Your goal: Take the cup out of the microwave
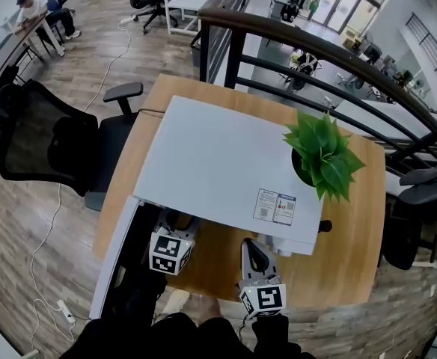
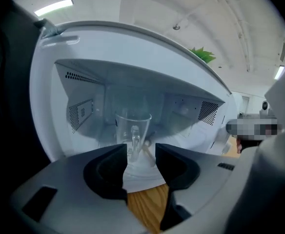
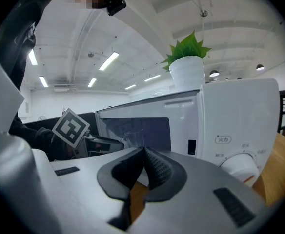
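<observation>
Only left gripper view: clear cup (image 2: 132,135) stands upright inside the microwave (image 2: 132,48), handle facing out.
Head view: open door (image 1: 117,260) and potted plant (image 1: 323,152) on top; cup hidden.
Left claw (image 2: 141,161): jaws apart, empty, tilted slightly down, cup beyond its tips.
Right claw (image 3: 143,168): jaws together, empty, near level before the microwave.

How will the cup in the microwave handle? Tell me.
The clear glass cup looks rigid, smooth, probably slippery and breakable. Tall and narrow, it could tip if pushed. Its handle faces the left gripper's open jaws, likely the surest hold.
</observation>
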